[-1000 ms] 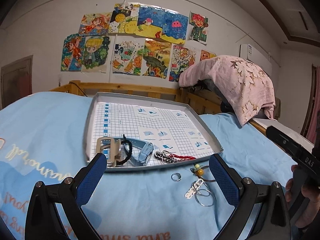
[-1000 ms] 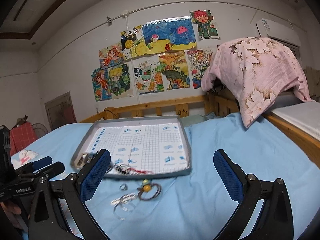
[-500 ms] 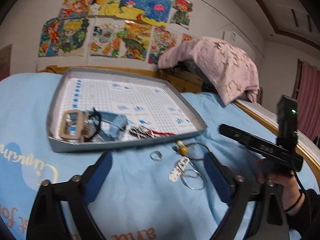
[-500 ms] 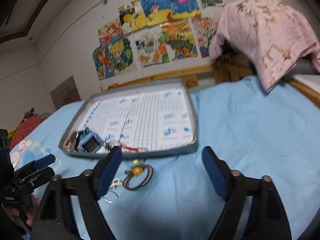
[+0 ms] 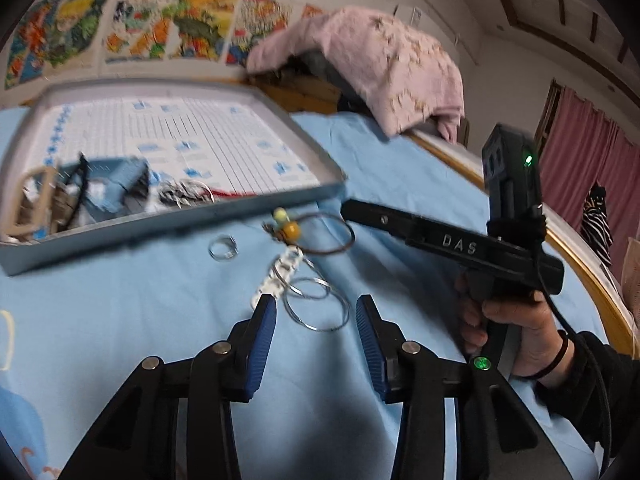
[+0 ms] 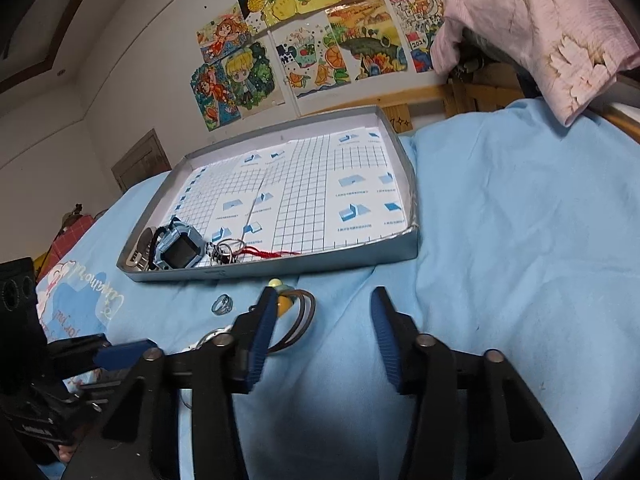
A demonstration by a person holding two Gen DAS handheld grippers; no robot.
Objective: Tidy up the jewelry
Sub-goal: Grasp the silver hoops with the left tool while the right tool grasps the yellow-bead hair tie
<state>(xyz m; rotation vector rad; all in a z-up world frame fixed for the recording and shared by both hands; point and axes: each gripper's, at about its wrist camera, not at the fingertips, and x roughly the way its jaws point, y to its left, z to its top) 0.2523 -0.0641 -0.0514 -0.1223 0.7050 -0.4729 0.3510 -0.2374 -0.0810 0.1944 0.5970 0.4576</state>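
**Jewelry on the blue bed, two claws closing over it**

A small silver ring (image 5: 223,247) lies on the light blue bed sheet (image 6: 520,240), just in front of the gray tray. Beside it is a brown cord bracelet with a yellow bead and a pale green bead (image 5: 320,232). Close to that lie a white sparkly clip (image 5: 280,276) and some thin silver wire hoops (image 5: 316,304), which touch each other.

The flat gray metal tray with white grid paper inside (image 6: 412,184) sits on the sheet, just behind these pieces. In its near left corner are a blue square watch (image 6: 178,246), a tan buckle piece (image 5: 34,200), a bunch of silver rings (image 6: 228,250) and a red string (image 6: 280,255).

The left gripper (image 5: 316,320) points down at the wire hoops. Its blue jaws are closing, part way shut. The hoops lie just past the tips, and the jaws hold nothing.

The right gripper (image 6: 324,312) is over the sheet next to the brown bracelet. Its jaws are closing too, with only bare sheet between them. The bracelet is just outside its left finger. A hand (image 5: 516,324) holds this gripper's black handle.

Behind the bed hang bright drawings (image 6: 304,32) on the white wall, and a pink flowered cloth (image 6: 540,24) is draped at the right.
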